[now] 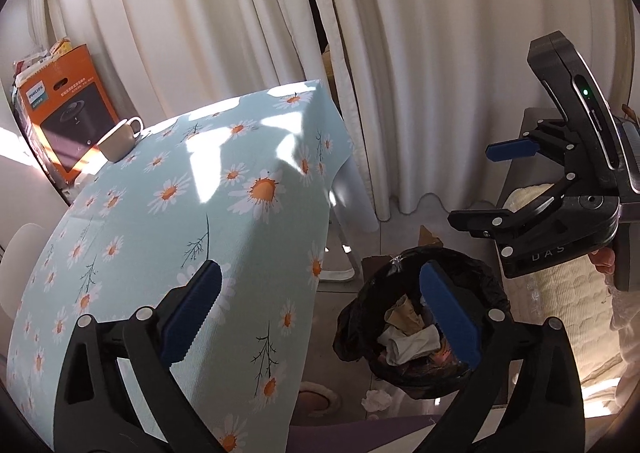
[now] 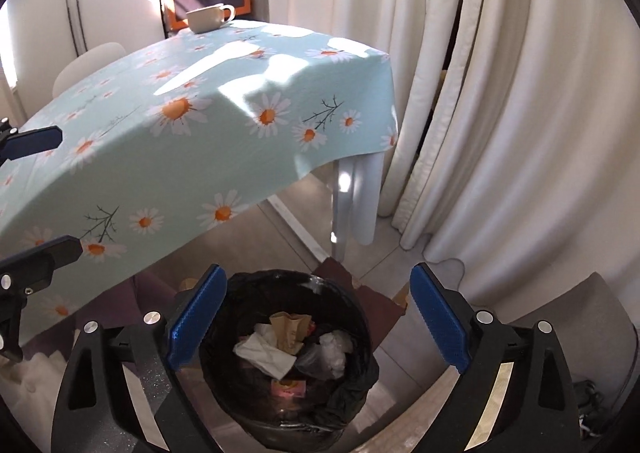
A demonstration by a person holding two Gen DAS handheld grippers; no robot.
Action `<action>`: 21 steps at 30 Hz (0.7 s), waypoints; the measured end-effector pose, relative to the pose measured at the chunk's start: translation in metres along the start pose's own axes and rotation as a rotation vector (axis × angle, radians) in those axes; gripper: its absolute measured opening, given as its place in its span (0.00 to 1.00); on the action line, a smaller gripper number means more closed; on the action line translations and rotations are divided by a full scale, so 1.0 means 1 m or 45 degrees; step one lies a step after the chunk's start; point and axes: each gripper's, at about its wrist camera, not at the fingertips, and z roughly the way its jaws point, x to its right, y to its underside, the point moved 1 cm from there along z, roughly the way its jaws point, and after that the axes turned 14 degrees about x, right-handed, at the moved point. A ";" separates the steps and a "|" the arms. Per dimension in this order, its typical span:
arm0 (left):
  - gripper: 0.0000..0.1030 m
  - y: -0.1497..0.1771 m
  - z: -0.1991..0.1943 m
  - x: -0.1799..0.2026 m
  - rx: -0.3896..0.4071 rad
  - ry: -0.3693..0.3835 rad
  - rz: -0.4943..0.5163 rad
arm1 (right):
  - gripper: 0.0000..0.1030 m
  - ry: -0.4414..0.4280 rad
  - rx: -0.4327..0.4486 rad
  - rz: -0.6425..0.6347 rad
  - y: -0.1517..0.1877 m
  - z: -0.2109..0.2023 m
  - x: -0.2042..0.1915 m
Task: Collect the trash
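A trash bin with a black liner (image 2: 352, 385) stands on the floor beside the table and holds crumpled paper and tissue (image 2: 266, 353); it also shows in the left wrist view (image 1: 492, 285). My right gripper (image 2: 318, 319) is open and empty, directly above the bin. It also shows in the left wrist view (image 1: 476, 183), at the right. My left gripper (image 1: 320, 311) is open and empty, between the table edge and the bin. A crumpled white tissue (image 1: 376, 399) lies on the floor next to the bin.
The table has a light blue daisy tablecloth (image 1: 168, 189), also seen in the right wrist view (image 2: 224, 101), with a cream cup (image 1: 120, 139) at its far corner. An orange Philips box (image 1: 68, 109) stands behind it. White curtains (image 1: 420, 53) hang at the back. A cushioned seat (image 1: 560, 293) is at the right.
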 end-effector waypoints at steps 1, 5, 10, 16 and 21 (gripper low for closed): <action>0.94 0.001 -0.003 -0.006 0.006 -0.004 -0.027 | 0.87 -0.020 0.012 -0.007 -0.005 0.001 -0.005; 0.94 0.006 -0.018 -0.035 0.049 -0.080 -0.111 | 0.88 -0.117 0.054 -0.043 -0.023 0.006 -0.030; 0.94 0.019 -0.044 -0.075 0.108 -0.181 -0.208 | 0.89 -0.269 0.132 -0.131 -0.049 0.008 -0.074; 0.94 0.032 -0.083 -0.111 0.129 -0.409 -0.226 | 0.91 -0.500 0.214 -0.220 -0.077 0.008 -0.131; 0.94 0.044 -0.118 -0.144 0.149 -0.541 -0.320 | 0.92 -0.657 0.254 -0.276 -0.096 0.015 -0.182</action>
